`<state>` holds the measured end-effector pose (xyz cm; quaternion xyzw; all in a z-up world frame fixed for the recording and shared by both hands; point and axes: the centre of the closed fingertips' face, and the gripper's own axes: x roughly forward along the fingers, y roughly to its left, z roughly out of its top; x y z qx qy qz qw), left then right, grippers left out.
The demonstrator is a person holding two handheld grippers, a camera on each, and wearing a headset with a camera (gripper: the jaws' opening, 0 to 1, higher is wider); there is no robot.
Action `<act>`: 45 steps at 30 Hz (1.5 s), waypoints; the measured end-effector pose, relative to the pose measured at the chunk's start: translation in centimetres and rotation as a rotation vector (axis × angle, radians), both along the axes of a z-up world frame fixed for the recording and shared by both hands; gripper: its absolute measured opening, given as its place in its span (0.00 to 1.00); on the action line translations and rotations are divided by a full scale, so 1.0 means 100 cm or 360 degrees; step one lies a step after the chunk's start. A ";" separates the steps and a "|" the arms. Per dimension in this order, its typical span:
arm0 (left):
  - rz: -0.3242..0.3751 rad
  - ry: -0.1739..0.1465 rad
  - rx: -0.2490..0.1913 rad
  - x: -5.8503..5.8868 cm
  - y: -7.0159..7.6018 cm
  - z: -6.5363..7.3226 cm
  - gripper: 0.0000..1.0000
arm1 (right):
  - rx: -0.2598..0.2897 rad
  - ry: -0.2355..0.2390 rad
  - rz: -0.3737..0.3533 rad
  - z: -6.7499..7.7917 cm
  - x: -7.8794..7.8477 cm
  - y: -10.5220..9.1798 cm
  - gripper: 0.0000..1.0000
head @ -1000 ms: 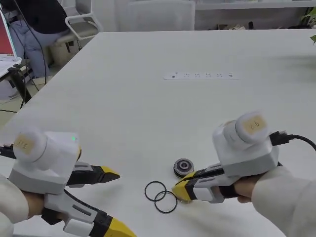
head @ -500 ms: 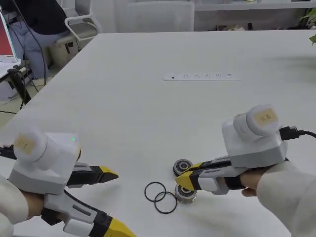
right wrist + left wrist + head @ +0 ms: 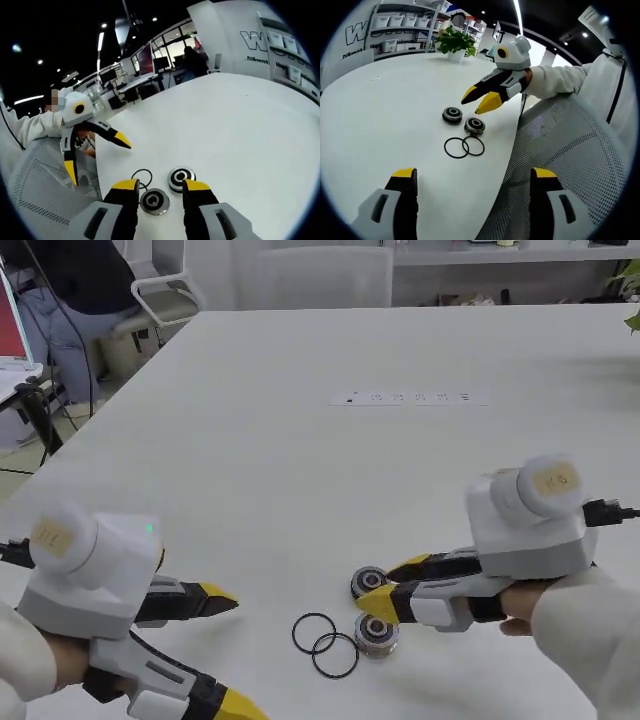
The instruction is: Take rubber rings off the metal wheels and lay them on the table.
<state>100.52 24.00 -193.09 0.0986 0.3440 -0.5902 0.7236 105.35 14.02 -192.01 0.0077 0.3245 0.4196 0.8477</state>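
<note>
Two thin black rubber rings (image 3: 325,643) lie overlapping near the table's front edge, also in the left gripper view (image 3: 464,147). Just right of them sits a small metal wheel (image 3: 377,633) with a grey rim. A second wheel (image 3: 368,582) with a darker rim lies just behind it. My right gripper (image 3: 384,587) hovers open beside both wheels, holding nothing; its own view has the wheels (image 3: 154,201) (image 3: 181,179) between its jaws. My left gripper (image 3: 232,652) is open, left of the rings and apart from them.
A white power strip (image 3: 407,397) lies mid-table, far beyond the work. Office chairs (image 3: 165,290) stand off the table's far left corner. A mesh chair (image 3: 560,150) sits against the table's near edge. A potted plant (image 3: 454,42) stands at the far end.
A second wheel has come into sight on the table right of the rings, where the right gripper's tips were. That gripper has drawn back to the right. The left gripper has hardly moved.
</note>
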 end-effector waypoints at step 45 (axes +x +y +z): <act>-0.0115 -0.0602 -0.0204 0.079 -0.074 0.094 0.49 | -0.0165 -0.0073 -0.0070 -0.020 0.014 -0.033 0.30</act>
